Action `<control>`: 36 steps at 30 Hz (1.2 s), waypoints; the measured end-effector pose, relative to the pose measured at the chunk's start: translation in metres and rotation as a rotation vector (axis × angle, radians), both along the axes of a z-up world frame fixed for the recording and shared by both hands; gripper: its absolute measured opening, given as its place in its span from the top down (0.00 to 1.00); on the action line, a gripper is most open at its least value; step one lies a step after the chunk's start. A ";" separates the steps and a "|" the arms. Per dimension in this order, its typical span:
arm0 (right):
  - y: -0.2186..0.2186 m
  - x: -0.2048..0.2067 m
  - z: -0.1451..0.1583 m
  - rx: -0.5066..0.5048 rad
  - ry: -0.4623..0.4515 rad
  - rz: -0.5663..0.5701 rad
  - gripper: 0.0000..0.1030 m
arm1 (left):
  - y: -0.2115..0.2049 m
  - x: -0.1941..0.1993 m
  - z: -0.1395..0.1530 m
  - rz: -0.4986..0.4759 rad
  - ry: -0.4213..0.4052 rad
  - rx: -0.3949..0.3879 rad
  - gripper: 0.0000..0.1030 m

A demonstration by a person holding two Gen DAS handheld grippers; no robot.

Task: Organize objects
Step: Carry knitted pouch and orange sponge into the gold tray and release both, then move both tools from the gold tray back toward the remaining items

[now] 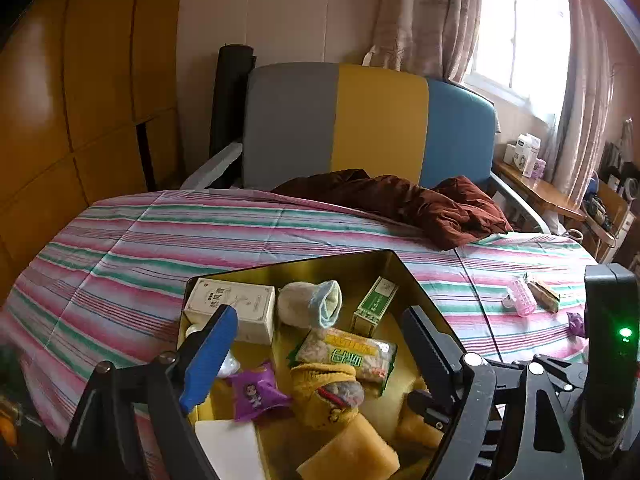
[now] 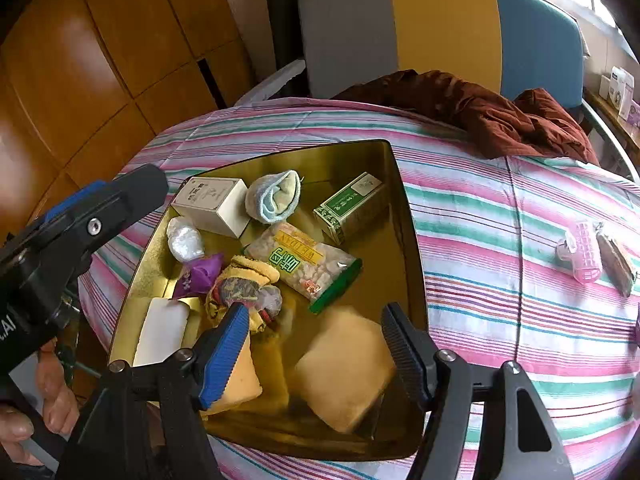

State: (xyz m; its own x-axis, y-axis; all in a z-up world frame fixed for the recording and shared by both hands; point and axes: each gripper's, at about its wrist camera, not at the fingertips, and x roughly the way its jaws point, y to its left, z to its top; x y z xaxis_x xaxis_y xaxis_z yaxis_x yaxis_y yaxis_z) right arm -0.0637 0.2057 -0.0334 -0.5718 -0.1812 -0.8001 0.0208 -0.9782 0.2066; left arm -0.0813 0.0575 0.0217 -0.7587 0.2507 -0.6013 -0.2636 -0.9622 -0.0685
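Note:
A gold tin box (image 2: 340, 162) stands on the striped bedspread (image 2: 500, 320). It holds a white carton (image 2: 212, 202), a rolled blue-and-white sock (image 2: 274, 196), a green carton (image 2: 350, 206), a snack packet (image 2: 304, 260), a purple candy wrapper (image 2: 198, 276), a yellow sock (image 2: 244, 288) and yellow sponges (image 2: 344, 368). My right gripper (image 2: 314, 354) hangs open above the sponges, its pads touching nothing. My left gripper (image 1: 320, 356) is open over the same box (image 1: 320, 274), above the purple wrapper (image 1: 256, 394) and yellow sock (image 1: 324, 392). It grips nothing.
A pink hair roller (image 2: 586, 252) and a brown object (image 2: 618, 264) lie on the bedspread right of the box. A dark red cloth (image 2: 500, 120) is bunched by the grey, yellow and blue headboard (image 2: 440, 28). Wooden panels (image 2: 100, 60) line the left. A hand (image 2: 52, 404) holds the left gripper.

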 end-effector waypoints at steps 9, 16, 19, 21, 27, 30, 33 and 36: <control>0.005 0.023 0.012 0.051 0.045 -0.056 0.32 | -0.008 0.017 -0.004 0.015 -0.010 0.006 0.17; 0.008 0.032 0.016 0.074 0.057 -0.074 0.32 | -0.003 0.028 -0.006 -0.006 -0.015 0.002 0.17; 0.010 0.037 0.018 0.083 0.063 -0.082 0.32 | -0.001 0.032 -0.006 -0.018 -0.016 0.002 0.17; 0.012 0.040 0.018 0.085 0.065 -0.088 0.32 | 0.002 0.036 -0.005 -0.029 -0.013 0.001 0.17; 0.024 0.047 0.017 0.091 0.059 -0.114 0.32 | 0.015 0.044 -0.005 -0.066 -0.010 -0.014 0.17; 0.034 0.052 0.016 0.093 0.052 -0.135 0.32 | 0.023 0.048 -0.004 -0.089 -0.009 -0.020 0.17; 0.049 0.056 0.014 0.099 0.039 -0.167 0.32 | 0.032 0.052 -0.004 -0.114 -0.008 -0.030 0.17; 0.062 0.060 0.012 0.102 0.028 -0.198 0.32 | 0.043 0.055 -0.003 -0.143 -0.005 -0.043 0.17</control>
